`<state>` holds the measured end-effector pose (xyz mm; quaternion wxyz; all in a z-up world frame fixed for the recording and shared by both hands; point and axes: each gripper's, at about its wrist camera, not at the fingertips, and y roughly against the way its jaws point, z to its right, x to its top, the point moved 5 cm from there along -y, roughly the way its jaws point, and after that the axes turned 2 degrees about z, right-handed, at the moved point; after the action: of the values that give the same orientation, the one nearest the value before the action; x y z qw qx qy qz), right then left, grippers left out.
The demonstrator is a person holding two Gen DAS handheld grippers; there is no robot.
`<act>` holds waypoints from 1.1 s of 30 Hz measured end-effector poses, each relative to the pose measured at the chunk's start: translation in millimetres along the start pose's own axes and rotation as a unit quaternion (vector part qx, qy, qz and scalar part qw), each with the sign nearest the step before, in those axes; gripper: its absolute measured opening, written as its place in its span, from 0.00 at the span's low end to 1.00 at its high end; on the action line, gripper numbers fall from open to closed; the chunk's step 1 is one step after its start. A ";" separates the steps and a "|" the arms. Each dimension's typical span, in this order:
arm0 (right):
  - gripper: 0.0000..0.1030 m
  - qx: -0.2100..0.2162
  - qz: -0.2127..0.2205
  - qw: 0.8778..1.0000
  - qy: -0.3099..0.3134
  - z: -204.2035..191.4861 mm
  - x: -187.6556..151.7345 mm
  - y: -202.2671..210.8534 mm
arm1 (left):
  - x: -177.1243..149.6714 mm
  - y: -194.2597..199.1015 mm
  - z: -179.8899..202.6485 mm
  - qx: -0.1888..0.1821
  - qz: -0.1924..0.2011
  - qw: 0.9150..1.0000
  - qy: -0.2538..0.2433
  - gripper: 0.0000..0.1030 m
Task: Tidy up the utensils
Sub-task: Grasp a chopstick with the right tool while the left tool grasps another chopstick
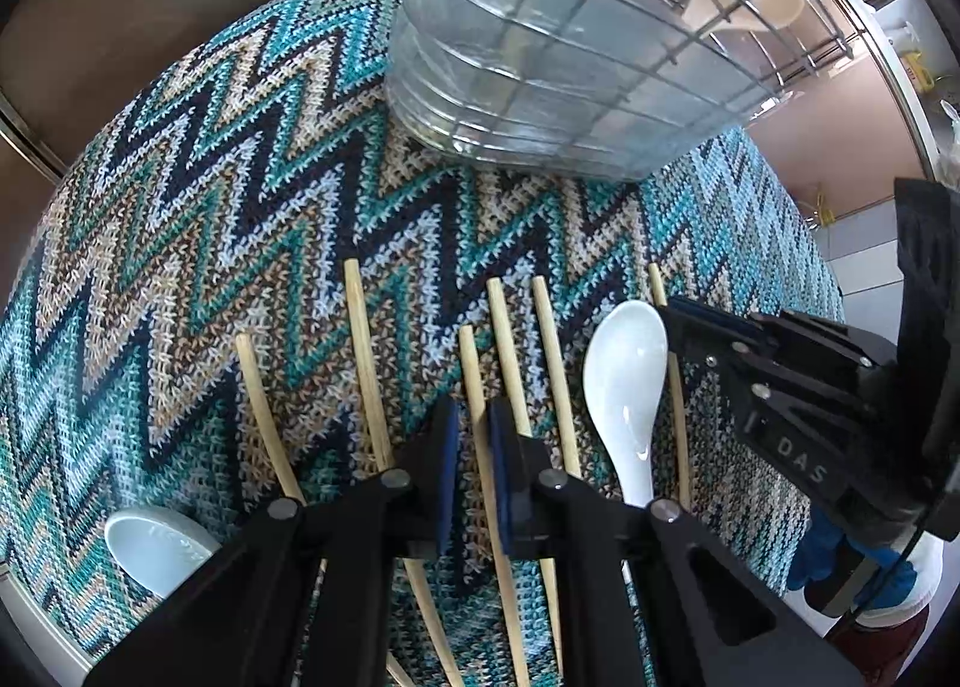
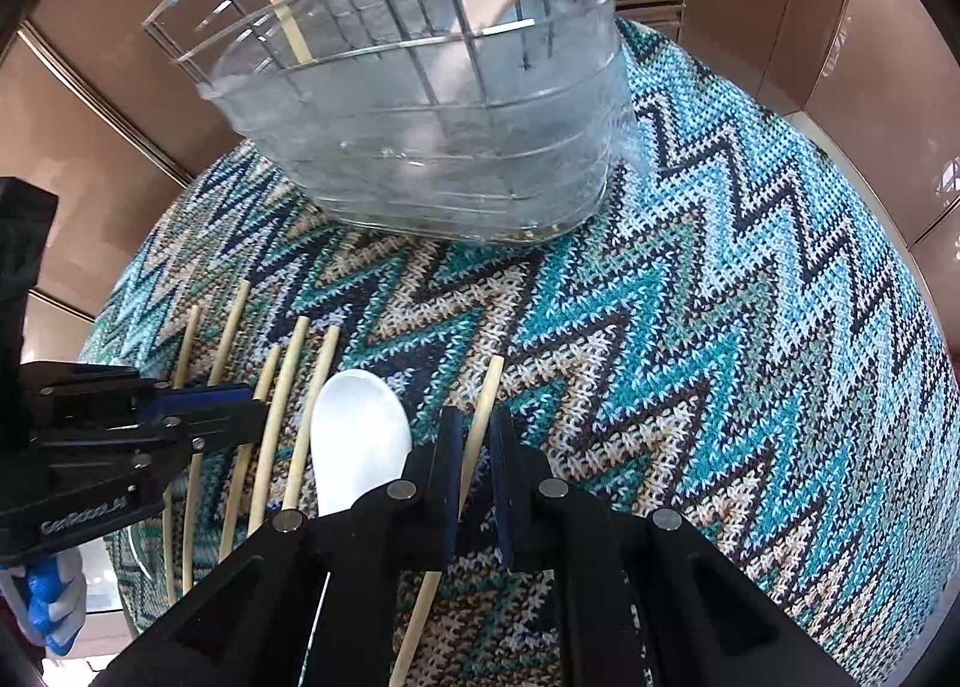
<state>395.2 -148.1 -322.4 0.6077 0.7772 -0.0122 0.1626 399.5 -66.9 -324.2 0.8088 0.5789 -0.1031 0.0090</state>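
Left gripper (image 1: 474, 441) clamps chopstick (image 1: 474, 381) — right gripper (image 2: 477, 447), marked "DAS", clamps another chopstick (image 2: 487, 393).

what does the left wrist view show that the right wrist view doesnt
Only the left wrist view shows a second white spoon at the lower left edge of the mat, and the left gripper closed around a chopstick.

Only the right wrist view shows the right gripper closed around a separate chopstick lying right of the spoon.

Both show the zigzag knitted mat, the clear container in a wire rack, the white spoon and the row of loose chopsticks.
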 end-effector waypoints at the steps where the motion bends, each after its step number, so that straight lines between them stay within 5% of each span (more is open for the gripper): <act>1: 0.09 -0.001 0.000 1.000 0.000 0.1 0.3 -0.5 | 0.7 0.0 -1.3 -0.002 -0.002 1.000 0.002 0.09; 16: 0.06 -0.002 0.017 1.000 -0.011 -3.3 2.4 4.5 | -2.3 9.5 -9.3 -0.008 0.013 1.000 0.018 0.04; 24: 0.06 -0.007 0.075 0.997 0.004 -6.8 -16.4 63.5 | -21.7 63.8 -6.3 -0.022 0.087 0.996 0.015 0.04; 33: 0.06 -0.012 0.163 0.987 0.007 -32.7 -51.4 137.4 | -60.2 138.2 8.6 -0.033 0.198 0.980 0.006 0.04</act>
<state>309.0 -162.1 -200.1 0.5824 0.7564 -0.1361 0.2648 320.7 -23.1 -203.1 0.8105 0.5195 -0.2109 0.1692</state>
